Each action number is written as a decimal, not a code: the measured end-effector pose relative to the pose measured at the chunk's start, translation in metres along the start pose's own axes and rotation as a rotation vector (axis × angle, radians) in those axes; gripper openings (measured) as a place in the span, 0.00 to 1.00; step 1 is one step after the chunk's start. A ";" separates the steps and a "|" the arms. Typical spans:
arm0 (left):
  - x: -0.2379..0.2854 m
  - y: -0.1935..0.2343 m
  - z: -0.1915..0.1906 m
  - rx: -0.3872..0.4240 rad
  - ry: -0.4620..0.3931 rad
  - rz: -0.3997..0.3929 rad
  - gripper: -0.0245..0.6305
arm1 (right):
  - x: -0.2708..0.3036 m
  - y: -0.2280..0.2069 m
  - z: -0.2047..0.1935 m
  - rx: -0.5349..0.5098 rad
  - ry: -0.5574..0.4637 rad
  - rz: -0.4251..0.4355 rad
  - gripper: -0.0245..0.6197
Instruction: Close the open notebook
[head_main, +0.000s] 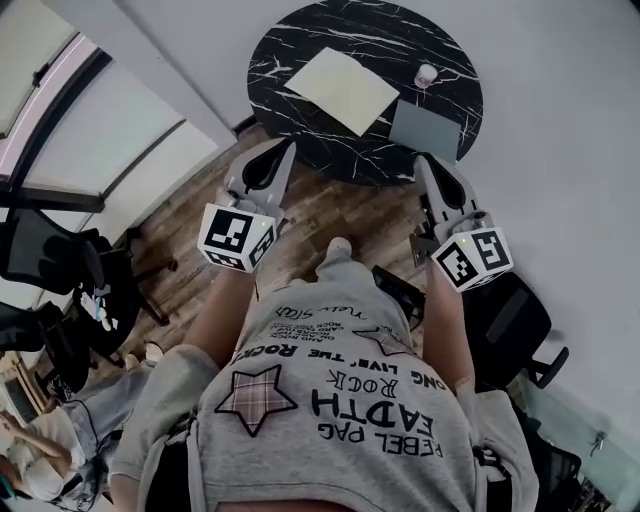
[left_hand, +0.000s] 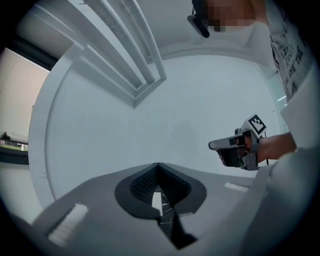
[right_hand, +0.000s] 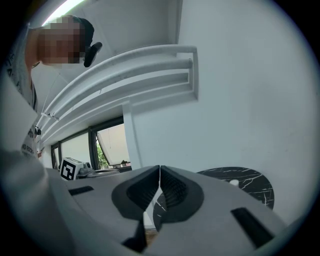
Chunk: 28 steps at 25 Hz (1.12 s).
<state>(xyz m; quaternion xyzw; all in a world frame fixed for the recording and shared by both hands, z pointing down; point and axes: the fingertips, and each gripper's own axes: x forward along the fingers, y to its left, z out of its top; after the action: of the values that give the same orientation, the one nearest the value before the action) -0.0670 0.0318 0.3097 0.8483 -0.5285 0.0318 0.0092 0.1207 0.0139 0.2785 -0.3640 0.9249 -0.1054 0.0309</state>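
Notebook (head_main: 341, 90) is lying open on the round black marble worktop (head_main: 300, 40), pale pages facing up, a bit left of the middle. Just beside its right corner there's a flat grey sheet (head_main: 425, 130) near the worktop's front edge. Can't tell if that's part of the notebook or its own thing. A small white round thing (head_main: 427, 75) sits further back on the right, apart from both.

Neither claw is touching any of it. From the head view, the left claw (head_main: 285, 150) and the right claw (head_main: 425, 168) are both held out level in front of the person, over the wood floor (head_main: 330, 205), with the tips close to the worktop's near rim.

Left claw (left_hand: 159, 167) in its own view is clenched tight with nothing in it, just a sliver of marble showing below the pads. The other claw (left_hand: 235, 147) shows off to the side there, in a hand.

Right claw (right_hand: 160, 170) is the same, jaws pressed together and empty, with the worktop (right_hand: 245, 182) ahead and to the right. The left one's marker cube (right_hand: 70, 168) peeks in at the left.

Black office chair (head_main: 510, 320) sits by the person's right side.
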 end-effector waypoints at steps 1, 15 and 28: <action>0.007 0.002 0.000 -0.015 -0.002 0.005 0.05 | 0.003 -0.008 0.002 0.001 0.002 0.003 0.06; 0.067 0.025 0.016 -0.162 -0.053 0.034 0.05 | 0.039 -0.071 0.018 0.013 -0.002 0.031 0.06; 0.127 0.088 0.004 -0.156 -0.010 -0.020 0.05 | 0.085 -0.107 0.030 0.019 -0.039 -0.087 0.06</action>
<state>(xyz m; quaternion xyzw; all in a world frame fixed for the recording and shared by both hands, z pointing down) -0.0902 -0.1209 0.3126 0.8503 -0.5210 -0.0135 0.0730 0.1340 -0.1257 0.2743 -0.4056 0.9063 -0.1085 0.0477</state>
